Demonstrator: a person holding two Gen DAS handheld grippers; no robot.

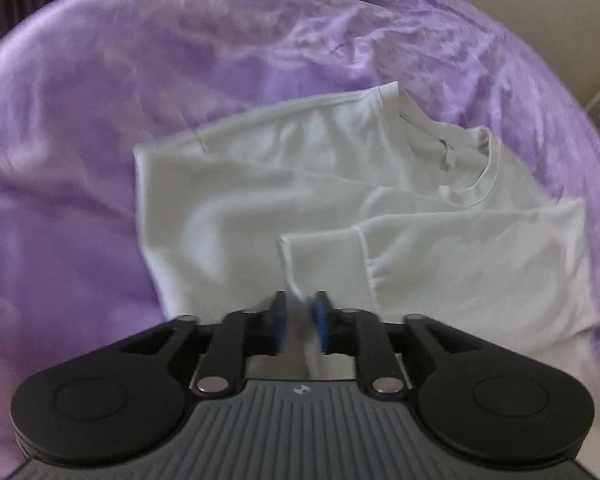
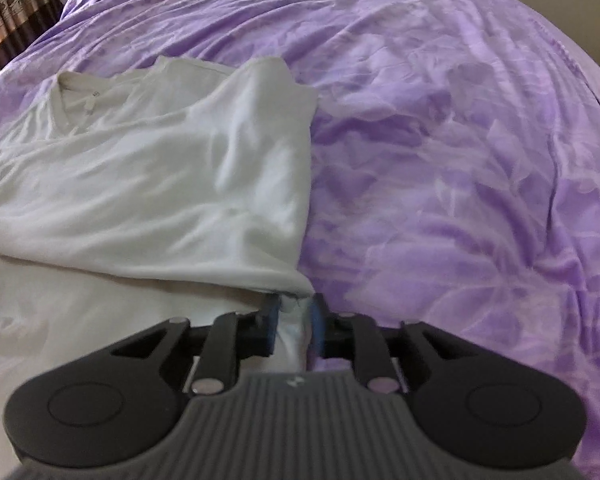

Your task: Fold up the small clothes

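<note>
We treat the white shirt [image 1: 260, 200] on the purple bed [image 1: 60, 140] as light, limp and crease-prone. The left hand-held gripper [image 1: 300, 316] and right hand-held gripper [image 2: 294, 316] each stand partly parted with hem fabric between the pads; whether they pinch it we cannot tell. We take hold at the hem corners, at 6 o'clock in each wrist view.

My left gripper [image 1: 301, 318] and right gripper [image 2: 294, 318]: black linkage arms, round black end discs, silver pivot pins, blue pads [image 1: 319, 320], ribbed grey housing [image 1: 300, 432] bearing a small white logo.
</note>
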